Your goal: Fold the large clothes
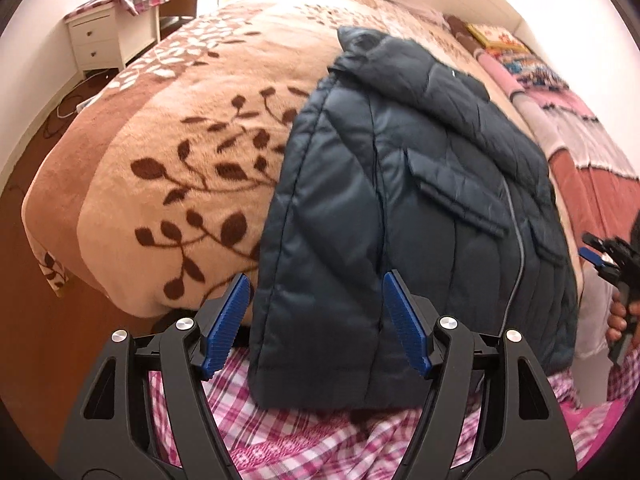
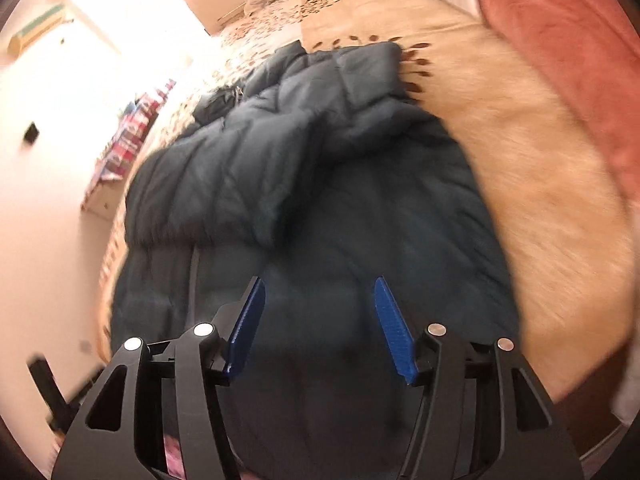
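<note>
With both my left gripper point(image 1: 316, 320) and right gripper point(image 2: 320, 324) spread open over the puffy jacket point(image 1: 420, 200), gripping nothing, a shallow pinch could let its slick folded layers slip apart

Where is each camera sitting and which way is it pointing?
Left wrist: on the left claw, angled down at the dark puffer jacket on the leaf-print blanket; the open left claw, the right claw and a hand show.
Right wrist: on the right claw, angled down over the jacket; only its open claw shows.
Shared: jacket, blanket.
</note>
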The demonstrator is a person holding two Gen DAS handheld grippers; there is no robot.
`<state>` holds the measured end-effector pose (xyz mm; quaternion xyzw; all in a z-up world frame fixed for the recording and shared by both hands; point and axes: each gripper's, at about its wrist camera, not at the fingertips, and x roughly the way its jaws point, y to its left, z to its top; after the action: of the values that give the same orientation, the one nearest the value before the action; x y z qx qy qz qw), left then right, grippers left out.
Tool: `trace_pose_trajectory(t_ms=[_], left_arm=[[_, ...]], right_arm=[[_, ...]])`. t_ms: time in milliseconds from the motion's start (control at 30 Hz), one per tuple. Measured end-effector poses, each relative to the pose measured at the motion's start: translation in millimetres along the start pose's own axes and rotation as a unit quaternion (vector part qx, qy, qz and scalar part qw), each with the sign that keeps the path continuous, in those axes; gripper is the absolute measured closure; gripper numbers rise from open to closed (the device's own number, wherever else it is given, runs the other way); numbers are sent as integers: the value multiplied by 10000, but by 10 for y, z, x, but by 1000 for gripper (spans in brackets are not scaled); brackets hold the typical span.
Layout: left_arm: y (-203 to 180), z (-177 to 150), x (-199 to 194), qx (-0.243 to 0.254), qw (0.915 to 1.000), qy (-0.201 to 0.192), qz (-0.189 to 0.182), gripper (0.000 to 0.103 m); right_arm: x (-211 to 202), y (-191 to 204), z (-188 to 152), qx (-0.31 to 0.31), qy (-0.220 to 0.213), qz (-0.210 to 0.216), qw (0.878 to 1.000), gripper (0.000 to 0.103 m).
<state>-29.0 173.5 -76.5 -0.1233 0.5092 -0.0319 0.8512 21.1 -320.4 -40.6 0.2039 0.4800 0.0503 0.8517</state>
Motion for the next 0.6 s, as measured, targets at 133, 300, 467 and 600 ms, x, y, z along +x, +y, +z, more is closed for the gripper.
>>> trace_pose_trajectory(t_ms=[133, 300, 467, 600], left_arm=[[10, -67, 53, 66, 9998, 196, -55, 34], [37, -115, 188, -6, 9994, 353, 0, 34], [43, -136, 253, -23, 9991, 419, -39, 34], [56, -143, 278, -51, 9990, 439, -108, 34]], right_arm=[[-184, -281, -375, 93, 175, -244, 9995, 40], [-215, -492, -668, 303, 490, -318, 9978, 36], [-253, -588, -848, 443, 686, -238, 9964, 31], [-221, -627, -922, 555, 838, -154, 9948, 27]])
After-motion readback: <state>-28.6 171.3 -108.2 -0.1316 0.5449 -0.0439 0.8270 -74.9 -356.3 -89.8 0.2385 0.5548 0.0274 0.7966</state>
